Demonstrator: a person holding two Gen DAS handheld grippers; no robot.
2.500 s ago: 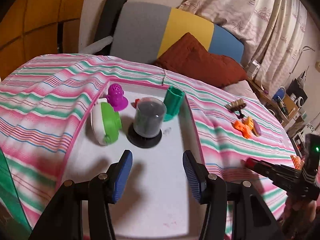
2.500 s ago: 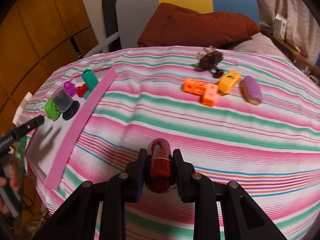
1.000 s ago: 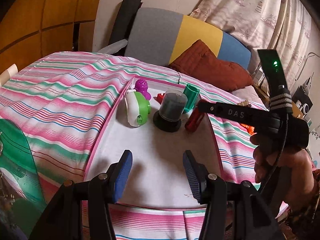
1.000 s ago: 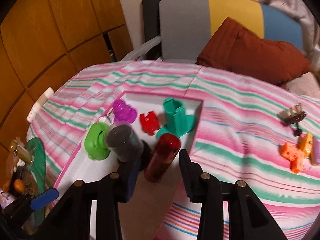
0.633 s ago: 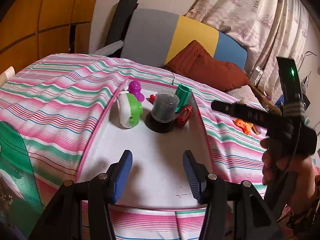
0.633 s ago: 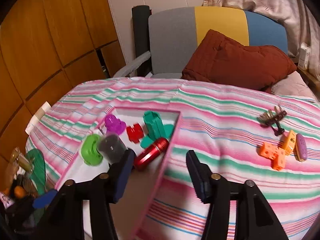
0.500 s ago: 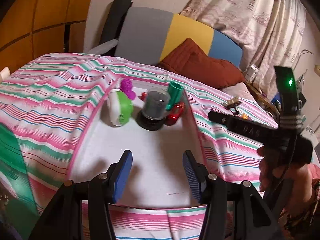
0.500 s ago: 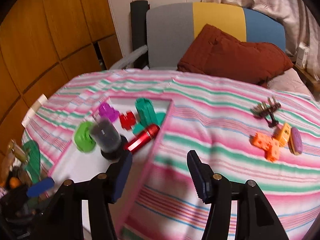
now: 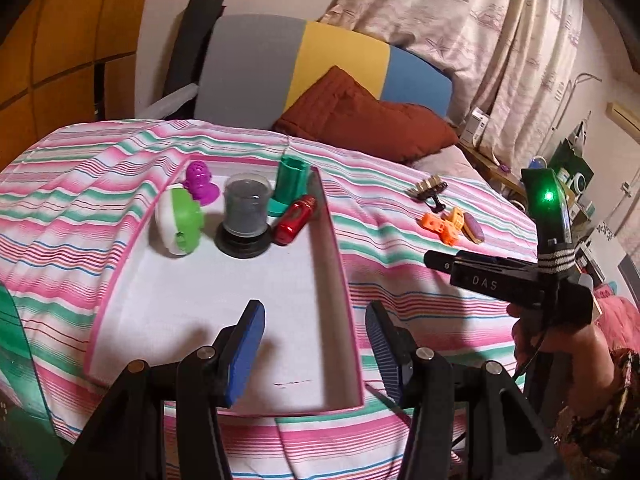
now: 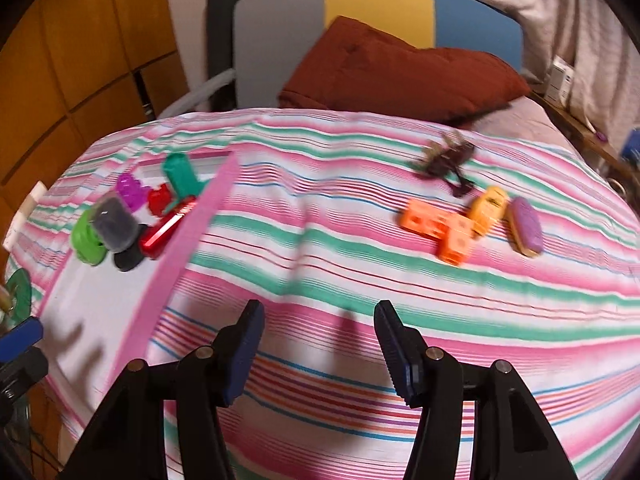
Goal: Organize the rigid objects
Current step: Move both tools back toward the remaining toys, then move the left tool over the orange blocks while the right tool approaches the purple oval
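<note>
Biggest thing here is the bed with the striped cover (image 10: 320, 264), and the pink-rimmed tray (image 9: 334, 240) sitting on it is my landmark for everything. At the tray's far end there's already a little crowd: green-and-white round thing (image 9: 179, 218), dark cylinder on a black base (image 9: 243, 216), green cup-shaped piece (image 9: 291, 186), purple toy (image 9: 200, 182), and the red metallic bottle (image 9: 295, 220) lying on its side against the tray's right wall. The near half of the tray is bare, so that's where I'd drop the next ones. Still loose on the cover, well to the right of the tray: the dark brown hair clip (image 10: 446, 160), orange blocks (image 10: 438, 228), a yellow-orange piece (image 10: 488, 206) and a purple oval piece (image 10: 526, 226), all bunched close. Right tool (image 10: 318, 354) is wide apart with nothing between the pads, pointing out over the cover toward that bunch; its jaws have just been opening, nothing in them. Left tool (image 9: 314, 354) hangs over the tray's near end, spread and empty too. My take: go for the outermost piece first so you don't shove its neighbours, straddle it squarely, and close only once both pads flank it. The soft cover will give, so don't press down hard.
</note>
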